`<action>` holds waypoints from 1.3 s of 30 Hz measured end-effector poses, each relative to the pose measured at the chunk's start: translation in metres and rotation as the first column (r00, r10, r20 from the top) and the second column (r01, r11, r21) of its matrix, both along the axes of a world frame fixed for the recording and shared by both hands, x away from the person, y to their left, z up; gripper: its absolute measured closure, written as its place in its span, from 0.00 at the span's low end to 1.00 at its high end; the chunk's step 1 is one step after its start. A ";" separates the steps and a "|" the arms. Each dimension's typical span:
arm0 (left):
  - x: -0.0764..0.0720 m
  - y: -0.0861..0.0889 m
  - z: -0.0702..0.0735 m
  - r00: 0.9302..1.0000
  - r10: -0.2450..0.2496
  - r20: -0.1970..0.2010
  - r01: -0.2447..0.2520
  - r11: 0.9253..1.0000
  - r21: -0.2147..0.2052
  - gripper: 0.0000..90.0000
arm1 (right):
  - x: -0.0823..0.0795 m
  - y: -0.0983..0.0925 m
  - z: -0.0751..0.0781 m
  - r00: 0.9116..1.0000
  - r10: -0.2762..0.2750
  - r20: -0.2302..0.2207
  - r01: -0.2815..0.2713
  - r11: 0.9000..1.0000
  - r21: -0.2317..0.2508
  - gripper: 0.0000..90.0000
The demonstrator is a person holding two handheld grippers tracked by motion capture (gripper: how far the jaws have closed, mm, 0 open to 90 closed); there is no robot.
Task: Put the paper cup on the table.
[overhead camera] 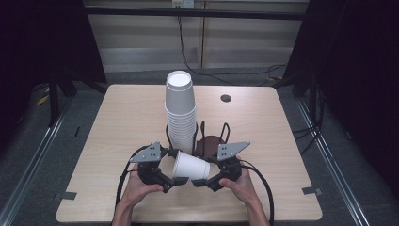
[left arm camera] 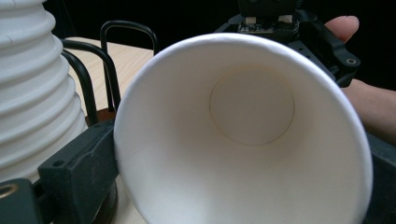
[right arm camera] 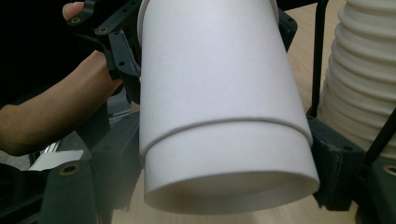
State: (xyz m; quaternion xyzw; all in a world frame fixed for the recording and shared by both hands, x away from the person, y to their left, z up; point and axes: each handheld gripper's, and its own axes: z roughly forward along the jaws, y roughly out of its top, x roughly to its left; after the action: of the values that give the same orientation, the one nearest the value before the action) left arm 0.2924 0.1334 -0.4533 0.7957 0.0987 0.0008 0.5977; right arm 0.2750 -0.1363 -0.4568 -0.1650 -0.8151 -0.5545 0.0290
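Note:
A white paper cup lies on its side between my two grippers near the table's front, mouth to the left and base to the right. My left gripper faces straight into the cup's mouth. Its jaws flank the round, undented rim without squeezing it, so it is open. My right gripper is shut on the cup's base end, with a jaw tight against each side. A thin line rings the cup's wall there. A tall stack of white cups stands just behind, in a black wire holder.
The holder's second slot, with a brown base, is beside the stack. The stack rises close to both grippers. The wooden table has a round cable hole at the back. Dark curtains and floor cables surround it.

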 end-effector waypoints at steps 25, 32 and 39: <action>-0.005 -0.007 0.011 1.000 -0.013 -0.009 0.013 0.999 0.046 0.12 | -0.002 -0.009 -0.006 1.000 -0.029 -0.001 0.029 0.998 0.047 0.14; -0.006 0.000 0.012 1.000 0.020 -0.009 -0.020 0.998 0.065 0.12 | -0.003 -0.009 -0.005 0.997 -0.075 0.027 0.074 0.996 0.052 0.14; -0.003 0.014 0.013 0.998 0.069 -0.009 -0.068 0.994 0.079 0.12 | -0.006 -0.015 -0.006 0.987 -0.154 0.044 0.150 0.985 0.084 0.14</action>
State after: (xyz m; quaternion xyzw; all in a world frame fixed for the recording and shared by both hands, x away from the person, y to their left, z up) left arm 0.2893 0.1477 -0.4402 0.8147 0.1296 0.0205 0.5648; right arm 0.2691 -0.1516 -0.4631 -0.2116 -0.7777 -0.5913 -0.0274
